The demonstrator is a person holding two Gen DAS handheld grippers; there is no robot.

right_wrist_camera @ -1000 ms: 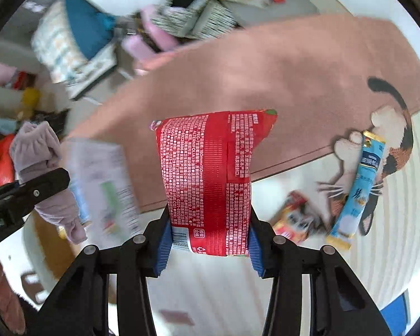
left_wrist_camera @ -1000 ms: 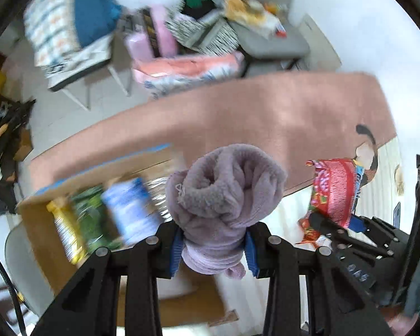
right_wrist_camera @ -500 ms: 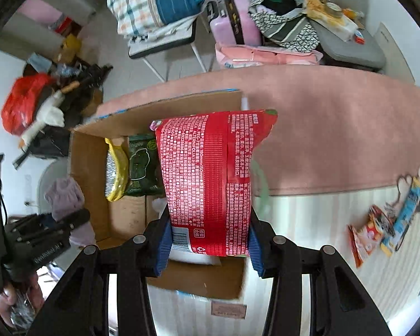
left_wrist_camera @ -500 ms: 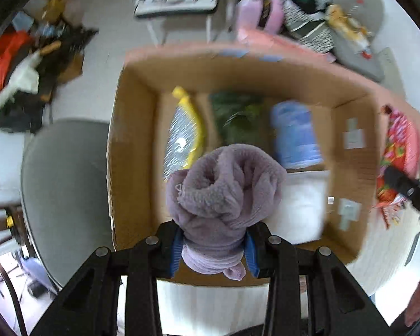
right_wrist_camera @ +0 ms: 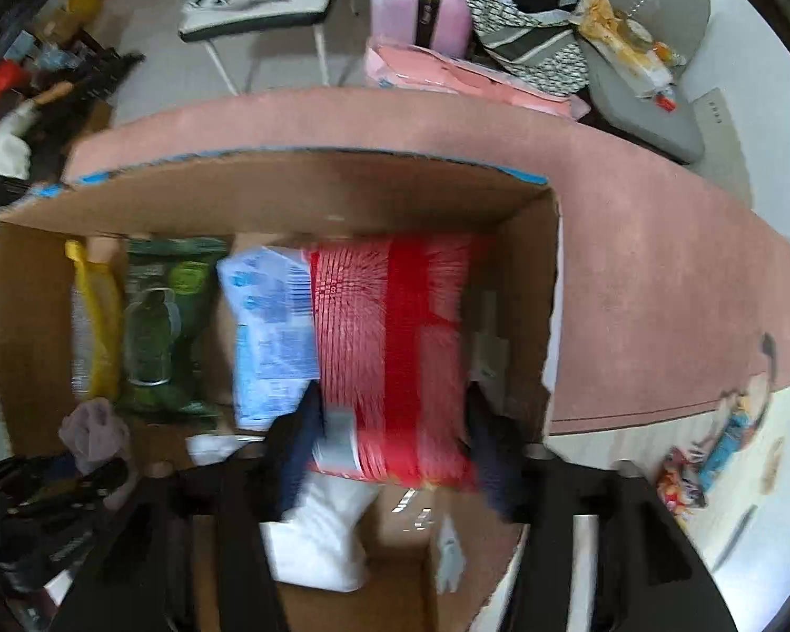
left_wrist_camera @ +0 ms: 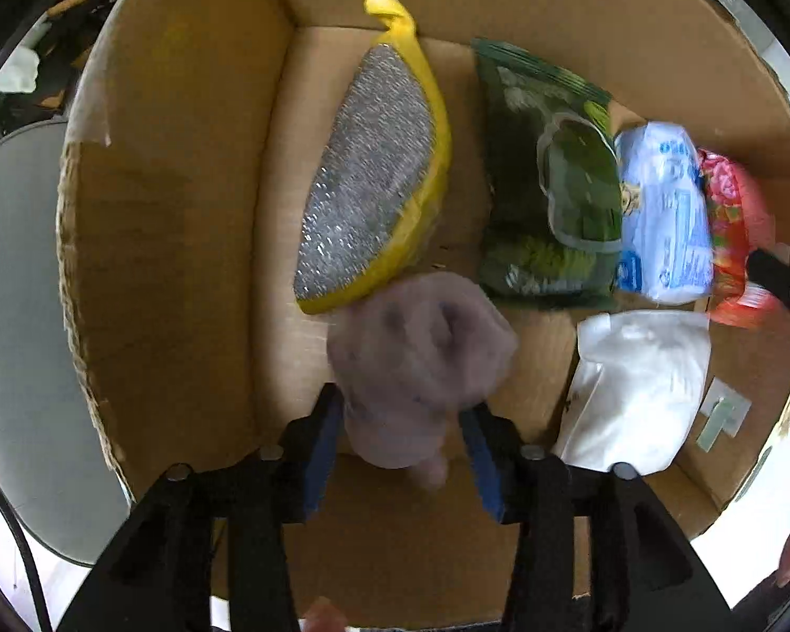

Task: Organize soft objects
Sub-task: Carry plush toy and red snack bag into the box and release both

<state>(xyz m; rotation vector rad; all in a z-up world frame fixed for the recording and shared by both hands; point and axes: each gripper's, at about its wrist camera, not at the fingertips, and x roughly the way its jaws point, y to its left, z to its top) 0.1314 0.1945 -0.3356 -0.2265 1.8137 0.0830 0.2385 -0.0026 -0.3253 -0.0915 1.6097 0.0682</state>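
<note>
Sponge, snack bags, towel inside box; box on rug.

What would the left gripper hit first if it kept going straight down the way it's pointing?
The purple fuzzy cloth between its opened jaws, then probably the cardboard box floor beneath; depth is unclear.

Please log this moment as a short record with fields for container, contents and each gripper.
container: cardboard box
contents: yellow scrubber pack, green packet, blue packet, white pouch
left gripper: fingers just opened, purple plush roll loose between them, over the box floor
right gripper: fingers just opened around red packet, inside the box
</note>
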